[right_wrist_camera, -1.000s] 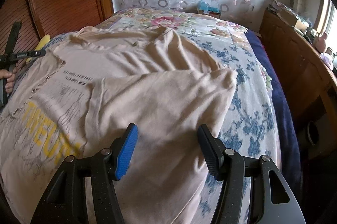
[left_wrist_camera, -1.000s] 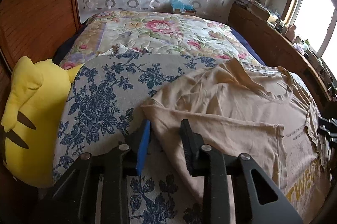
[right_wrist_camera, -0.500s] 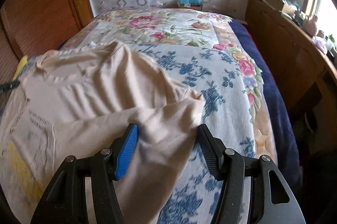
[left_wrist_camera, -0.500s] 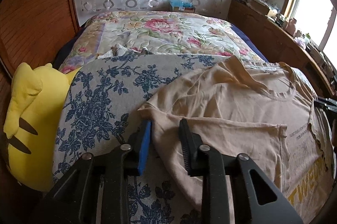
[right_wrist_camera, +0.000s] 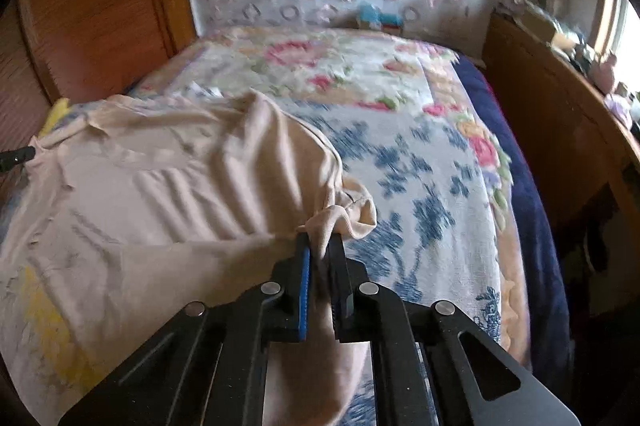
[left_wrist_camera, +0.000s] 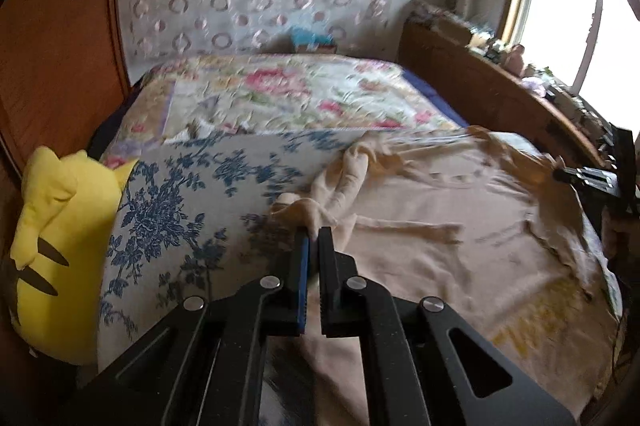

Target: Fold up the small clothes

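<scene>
Left wrist view: your left tool (left_wrist_camera: 314, 234) has just closed on the beige T-shirt's (left_wrist_camera: 440, 250) bunched edge on the bed (left_wrist_camera: 192, 193); lift evenly. The yellow plush (left_wrist_camera: 60, 242) sits left of the shirt.

Right wrist view: your right tool (right_wrist_camera: 320, 240) has just clamped the shirt's opposite edge; keep tension matched.

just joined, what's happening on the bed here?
A person is folding a beige T-shirt spread on a bed, using a handheld gripper in each hand. The left gripper has just closed and pinches a bunched sleeve at one side of the shirt; the right gripper has just closed on the sleeve at the other side. Both pinch fabric, and the cloth is gathered at each grip. A yellow plush toy sits at the bed's edge.
</scene>
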### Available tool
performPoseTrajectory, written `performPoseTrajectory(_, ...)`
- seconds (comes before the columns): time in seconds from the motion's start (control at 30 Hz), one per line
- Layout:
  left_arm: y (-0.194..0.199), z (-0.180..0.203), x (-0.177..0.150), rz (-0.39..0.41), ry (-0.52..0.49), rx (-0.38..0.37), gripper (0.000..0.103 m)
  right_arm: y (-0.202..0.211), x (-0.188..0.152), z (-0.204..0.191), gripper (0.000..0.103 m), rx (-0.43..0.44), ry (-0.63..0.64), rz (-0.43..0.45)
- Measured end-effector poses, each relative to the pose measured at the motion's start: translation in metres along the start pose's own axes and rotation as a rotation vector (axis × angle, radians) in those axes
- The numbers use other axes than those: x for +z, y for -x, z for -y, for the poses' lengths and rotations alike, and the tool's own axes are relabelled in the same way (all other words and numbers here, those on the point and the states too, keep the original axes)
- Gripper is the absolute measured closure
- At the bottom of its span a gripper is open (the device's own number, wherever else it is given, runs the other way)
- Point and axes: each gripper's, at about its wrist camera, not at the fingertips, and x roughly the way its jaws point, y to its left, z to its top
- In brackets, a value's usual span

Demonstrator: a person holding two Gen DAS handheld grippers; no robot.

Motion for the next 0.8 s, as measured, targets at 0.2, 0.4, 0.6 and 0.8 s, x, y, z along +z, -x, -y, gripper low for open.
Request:
performPoseTrajectory(0.2,0.049,0.019,-0.023,0.093,-0.014,-0.044,0.098,0.069,-0.009,-0.023,0.095,0.063,0.029,0.169)
performPoseTrajectory(0.4,0.083,0.017,-0.054,0.141,0.022,-0.063,0.098,0.12,-0.042,-0.029,0.095,0.122,0.043,0.232)
performPoseTrajectory(0.6,0.097,0.003,-0.085,0.136,0.074,-0.039,0.098,0.128,-0.061,-0.026,0.095,0.12,0.064,0.202)
performPoseTrajectory(0.8,0.118,-0.003,-0.096,0.159,0.092,-0.033,0.098,0.143,-0.058,-0.025,0.095,0.135,0.056,0.206)
